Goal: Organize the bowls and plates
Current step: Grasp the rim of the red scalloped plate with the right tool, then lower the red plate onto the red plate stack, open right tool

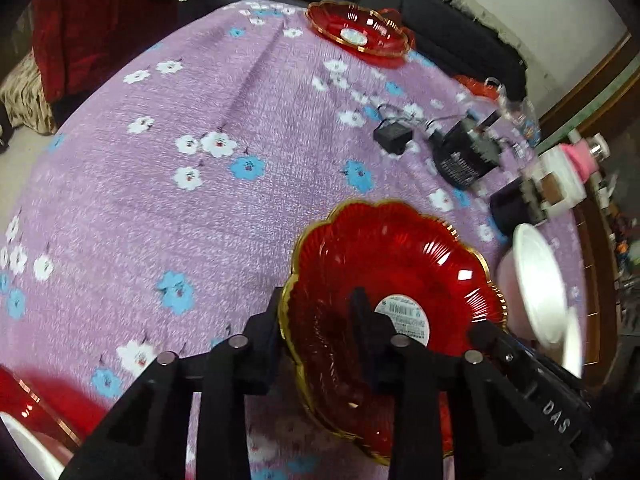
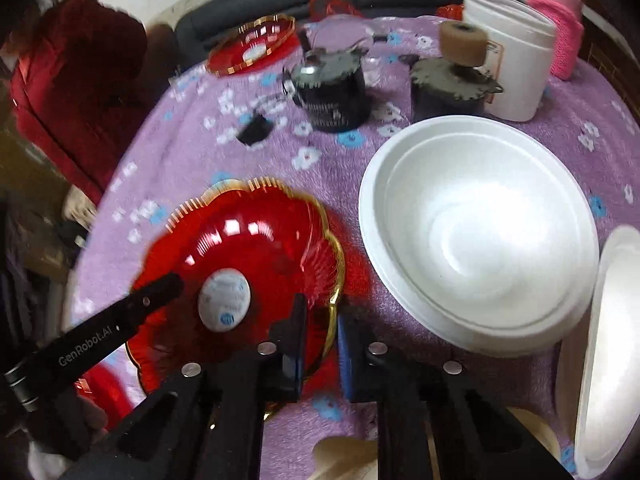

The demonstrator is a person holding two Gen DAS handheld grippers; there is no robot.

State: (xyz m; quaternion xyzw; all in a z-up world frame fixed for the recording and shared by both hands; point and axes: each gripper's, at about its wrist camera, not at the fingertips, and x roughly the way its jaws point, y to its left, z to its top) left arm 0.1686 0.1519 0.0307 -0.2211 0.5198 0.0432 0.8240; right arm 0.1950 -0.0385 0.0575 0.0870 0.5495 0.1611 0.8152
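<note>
Both grippers, left and right, were clamped on the gilt rim of the stiff, slick, breakable-looking red scalloped plate.

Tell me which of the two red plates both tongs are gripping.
The near red plate, with both tongs on its gold rim: left tongs and right tongs. The far red plate lies untouched at the table's back edge.

We see a table under a purple flowered cloth, a dark sofa behind it, a pale wall, and wooden trim at right.
</note>
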